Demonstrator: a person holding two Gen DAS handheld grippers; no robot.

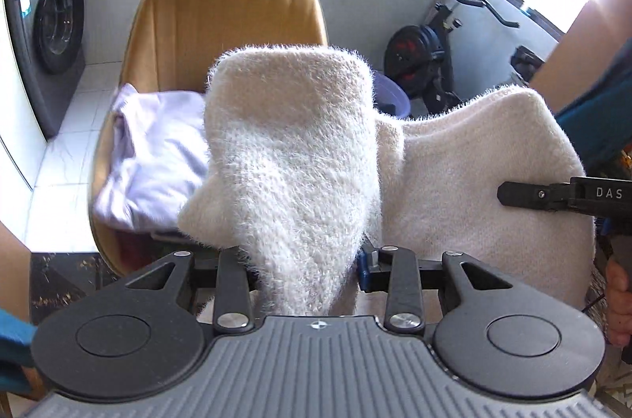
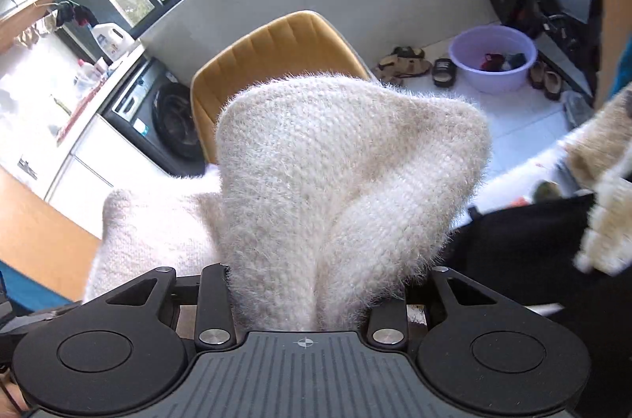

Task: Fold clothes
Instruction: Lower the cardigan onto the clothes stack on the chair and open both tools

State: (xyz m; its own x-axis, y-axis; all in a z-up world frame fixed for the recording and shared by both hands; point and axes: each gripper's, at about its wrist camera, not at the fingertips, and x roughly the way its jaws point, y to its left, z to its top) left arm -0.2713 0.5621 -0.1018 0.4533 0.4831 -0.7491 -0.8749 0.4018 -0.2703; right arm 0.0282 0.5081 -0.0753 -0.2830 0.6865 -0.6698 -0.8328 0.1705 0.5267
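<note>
A: Where was the sweater (image 1: 292,149)?
B: Aloft, near the far chair (image 1: 233,7); left gripper (image 1: 304,260) and right gripper (image 2: 316,283) each clenched a bunch.
A: Next?
B: Probably laying it flat.

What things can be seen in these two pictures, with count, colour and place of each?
fuzzy sweater: one, cream, held up between both grippers.
chair: one, mustard yellow, behind the sweater.
pale garment: one, lilac-white, on the chair seat.
washing machine: one, dark grey, under the counter by the wall.
basin: one, purple, on the floor, holding dark clothes.
sandals: several, brown, on the floor beside the basin.
exercise bike: one, black, by the wall.
detergent bottle: one, white, on the counter.
left gripper: black, closed on sweater.
right gripper: black, closed on sweater.
</note>
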